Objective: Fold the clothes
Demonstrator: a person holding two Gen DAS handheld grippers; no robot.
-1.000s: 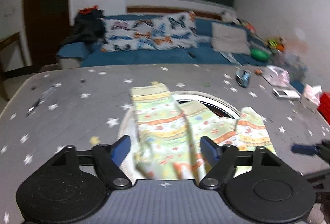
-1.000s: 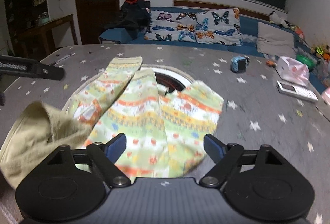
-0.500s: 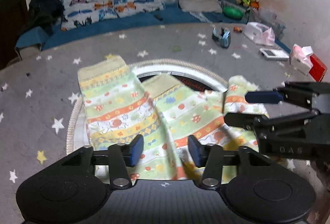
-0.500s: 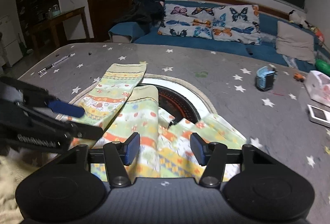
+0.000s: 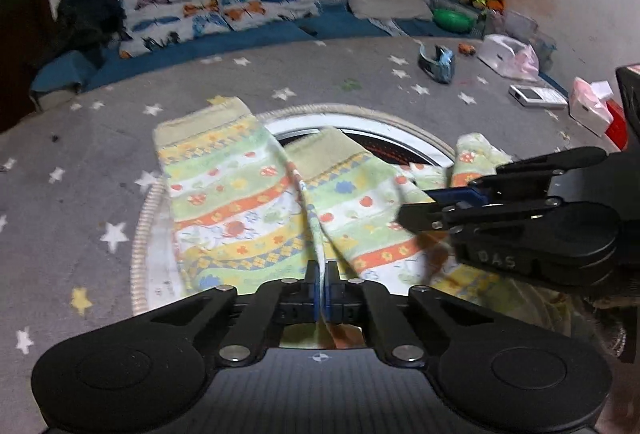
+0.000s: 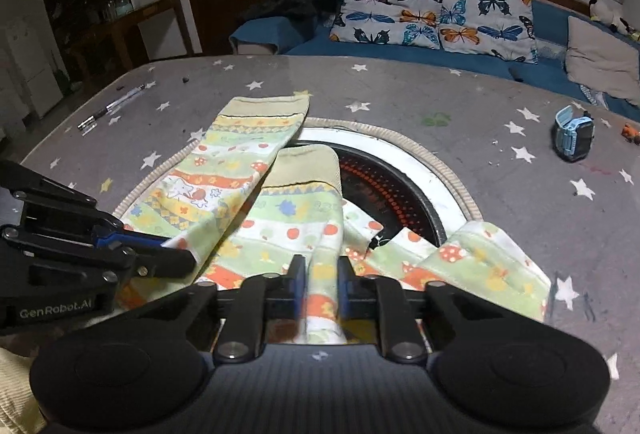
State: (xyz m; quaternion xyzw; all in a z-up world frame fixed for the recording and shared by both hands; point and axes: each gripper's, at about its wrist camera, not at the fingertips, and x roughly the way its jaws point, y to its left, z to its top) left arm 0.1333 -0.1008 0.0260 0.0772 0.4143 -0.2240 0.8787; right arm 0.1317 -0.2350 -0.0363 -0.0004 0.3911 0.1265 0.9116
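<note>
A pair of green, yellow and orange patterned children's trousers (image 5: 240,210) lies on the grey star-printed table (image 5: 100,138), legs pointing away, partly over a round heater set into the table (image 6: 384,186). My left gripper (image 5: 322,290) is shut on the near waist edge of the trousers. My right gripper (image 6: 322,286) is shut on a fold of the same trousers (image 6: 280,210) a little to the right. Each gripper shows in the other's view: the right one (image 5: 416,208) and the left one (image 6: 184,258).
A blue tape dispenser (image 6: 574,134), a white device (image 5: 538,96), a tissue box (image 5: 592,106) and a pink bag (image 5: 516,54) lie at the table's right. A pen (image 6: 116,106) lies far left. A cream cloth (image 6: 16,394) sits near left. A blue sofa (image 6: 440,34) stands behind.
Both grippers went from wide open to shut on the trousers' near edge. They lowered and drew close together over the garment.
</note>
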